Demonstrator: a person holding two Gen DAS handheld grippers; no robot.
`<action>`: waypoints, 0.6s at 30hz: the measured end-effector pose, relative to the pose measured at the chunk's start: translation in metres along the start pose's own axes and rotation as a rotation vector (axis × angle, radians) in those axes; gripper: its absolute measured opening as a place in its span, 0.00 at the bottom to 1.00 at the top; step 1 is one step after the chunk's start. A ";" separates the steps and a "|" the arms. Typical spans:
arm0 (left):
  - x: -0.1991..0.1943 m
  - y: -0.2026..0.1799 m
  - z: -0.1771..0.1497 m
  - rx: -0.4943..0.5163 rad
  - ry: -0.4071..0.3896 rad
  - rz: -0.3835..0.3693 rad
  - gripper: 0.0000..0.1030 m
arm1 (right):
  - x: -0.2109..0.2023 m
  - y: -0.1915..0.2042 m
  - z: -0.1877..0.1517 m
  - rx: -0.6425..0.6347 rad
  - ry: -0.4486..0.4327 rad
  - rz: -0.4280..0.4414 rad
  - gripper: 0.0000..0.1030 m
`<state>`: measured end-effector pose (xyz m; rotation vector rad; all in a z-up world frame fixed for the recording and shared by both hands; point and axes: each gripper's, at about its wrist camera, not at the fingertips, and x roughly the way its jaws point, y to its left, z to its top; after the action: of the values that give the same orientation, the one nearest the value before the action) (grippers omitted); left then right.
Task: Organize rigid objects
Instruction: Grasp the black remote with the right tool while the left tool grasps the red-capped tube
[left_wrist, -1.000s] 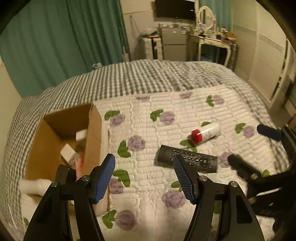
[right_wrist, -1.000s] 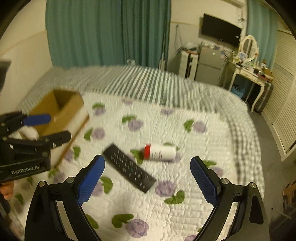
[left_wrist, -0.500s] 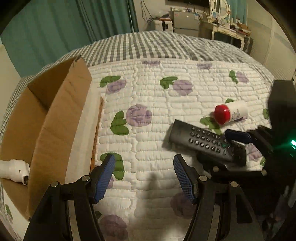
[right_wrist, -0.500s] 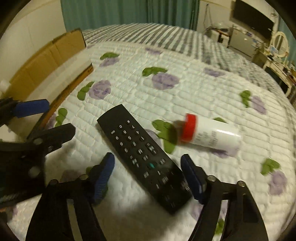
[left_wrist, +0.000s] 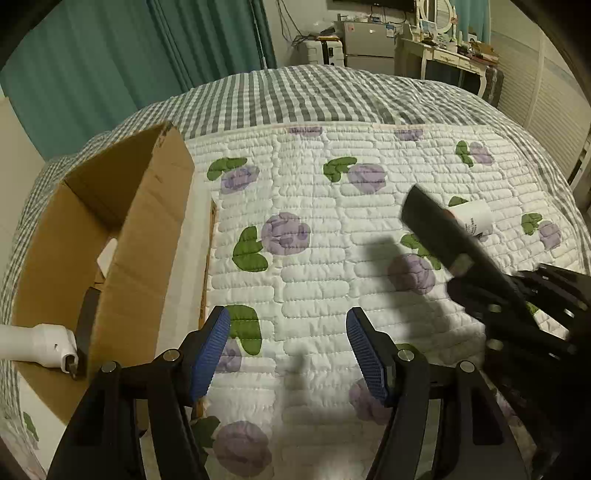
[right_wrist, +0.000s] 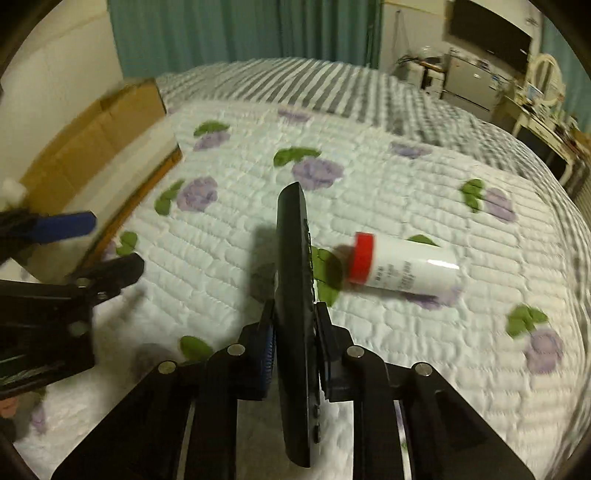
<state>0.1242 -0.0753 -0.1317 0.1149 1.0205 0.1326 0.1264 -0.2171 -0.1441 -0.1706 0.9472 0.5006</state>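
My right gripper (right_wrist: 293, 332) is shut on a black remote control (right_wrist: 293, 258) and holds it on edge above the quilt. The remote also shows raised at the right of the left wrist view (left_wrist: 439, 229). A white bottle with a red cap (right_wrist: 400, 269) lies on the quilt just right of the remote; its white end shows behind the remote in the left wrist view (left_wrist: 476, 218). My left gripper (left_wrist: 288, 350) is open and empty over the quilt, right of the open cardboard box (left_wrist: 147, 236).
A white handled object (left_wrist: 37, 345) juts out at the box's near corner. The box also shows at the left in the right wrist view (right_wrist: 96, 129). The quilted floral cover (left_wrist: 317, 221) lies on a checked bedspread (left_wrist: 314, 92). Furniture stands beyond the bed.
My right gripper has closed on the remote and lifted it off the quilt, turning it on edge. My left gripper has stayed open beside the box.
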 end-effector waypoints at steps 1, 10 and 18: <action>-0.002 -0.002 0.001 0.003 -0.004 -0.007 0.66 | -0.008 -0.001 -0.001 0.014 -0.015 0.002 0.18; -0.007 -0.059 0.022 0.147 -0.046 -0.128 0.66 | -0.087 -0.043 -0.004 0.168 -0.188 -0.091 0.18; 0.030 -0.114 0.047 0.244 -0.053 -0.180 0.66 | -0.070 -0.096 -0.015 0.284 -0.190 -0.193 0.18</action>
<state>0.1859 -0.1848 -0.1505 0.2467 0.9863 -0.1590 0.1278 -0.3293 -0.1036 0.0424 0.7965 0.1970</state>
